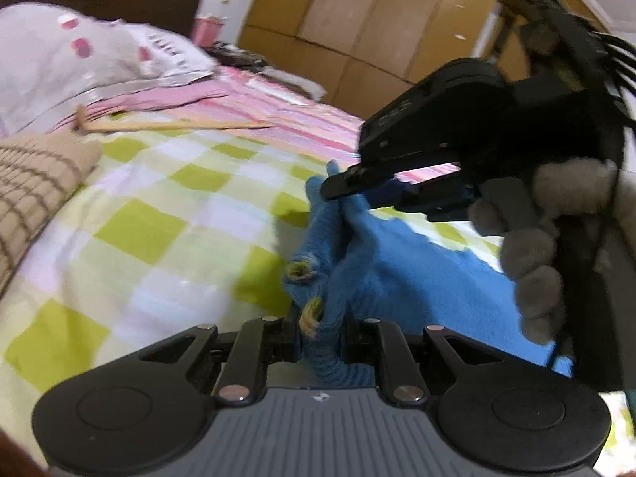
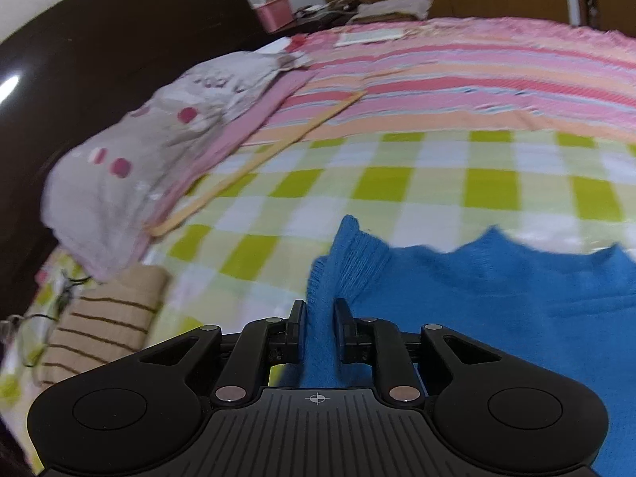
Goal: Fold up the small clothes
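A small blue knit sweater (image 1: pixel 421 266) lies on a green-and-white checked blanket (image 1: pixel 159 222) on a bed. My left gripper (image 1: pixel 320 328) is shut on a bunched edge of the sweater with frayed yellowish spots. My right gripper (image 1: pixel 346 185), held by a grey-gloved hand (image 1: pixel 536 262), shows in the left wrist view pinching the same raised edge further along. In the right wrist view the right gripper (image 2: pixel 320 318) is shut on a ribbed edge of the sweater (image 2: pixel 497 310), which spreads out to the right over the blanket (image 2: pixel 397 183).
A folded beige striped garment (image 1: pixel 35 183) (image 2: pixel 99 322) lies at the left. A long wooden stick (image 1: pixel 179 124) (image 2: pixel 254 167) rests across the blanket. A grey pillow with pink spots (image 2: pixel 151 151), a pink striped sheet (image 2: pixel 477 79) and a dark headboard (image 2: pixel 99 39) lie beyond.
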A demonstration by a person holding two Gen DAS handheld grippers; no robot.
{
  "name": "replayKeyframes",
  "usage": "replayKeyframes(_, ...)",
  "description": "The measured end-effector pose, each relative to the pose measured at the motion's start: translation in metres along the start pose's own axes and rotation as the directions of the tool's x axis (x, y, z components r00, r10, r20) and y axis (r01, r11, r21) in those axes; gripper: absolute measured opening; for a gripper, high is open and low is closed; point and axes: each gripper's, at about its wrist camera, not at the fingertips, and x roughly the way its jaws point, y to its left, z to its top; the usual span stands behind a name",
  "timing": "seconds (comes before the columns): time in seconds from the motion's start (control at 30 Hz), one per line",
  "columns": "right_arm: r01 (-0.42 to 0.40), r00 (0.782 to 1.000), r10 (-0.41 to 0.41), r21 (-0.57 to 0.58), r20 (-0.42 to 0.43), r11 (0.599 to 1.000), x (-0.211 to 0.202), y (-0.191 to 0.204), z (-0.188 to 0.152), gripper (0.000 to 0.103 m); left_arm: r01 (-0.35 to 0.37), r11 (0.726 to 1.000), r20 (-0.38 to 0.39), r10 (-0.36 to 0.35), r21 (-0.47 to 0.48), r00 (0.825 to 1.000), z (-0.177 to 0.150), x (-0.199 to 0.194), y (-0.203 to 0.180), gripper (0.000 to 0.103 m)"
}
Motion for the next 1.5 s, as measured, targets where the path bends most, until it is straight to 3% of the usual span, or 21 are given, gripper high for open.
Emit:
replayKeyframes(0.13,-0.023,1.000,0.024,-0.002,0.020,1.000,-0.005,0.004,-0.001,0.017,-0.060,0.998,0.031,0.061,-0.036,0.998,0.003,-0.007,0.009,0.023)
replayKeyframes(0.27,0.002,0.999,-0.003,0.029,0.041,1.000,-0.016,-0.008,-0.001,0.017,-0.082,0.996,0.087,0.084,-0.025,0.993,0.007,-0.016,0.009,0.023)
replayKeyframes(0.47,0.082,0.996,-0.084,0.048,0.038,0.995,-0.031,-0.030,-0.011,0.017,-0.081,0.997,0.054,0.081,-0.010,0.995,0.006,-0.010,0.008,0.023)
replayKeyframes(0.63,0.159,0.987,-0.159,0.035,-0.019,0.987,-0.028,-0.044,-0.031,0.017,-0.101,0.995,0.016,0.100,0.007,0.995,0.003,-0.003,0.007,0.023)
replayKeyframes(0.87,0.150,0.988,-0.151,0.063,0.024,0.987,-0.043,-0.053,-0.033,0.017,-0.105,0.994,0.015,0.105,0.020,0.994,0.002,-0.002,0.005,0.023)
replayKeyframes(1.1,0.168,0.986,-0.169,0.088,-0.002,0.982,-0.040,-0.064,-0.036,0.017,-0.105,0.994,0.004,0.104,0.032,0.995,-0.001,0.000,0.003,0.023)
replayKeyframes(1.5,0.163,0.987,-0.163,0.053,0.001,0.985,-0.031,-0.043,-0.021,0.018,-0.085,0.996,-0.014,0.085,0.018,0.996,0.001,0.003,0.006,0.023)
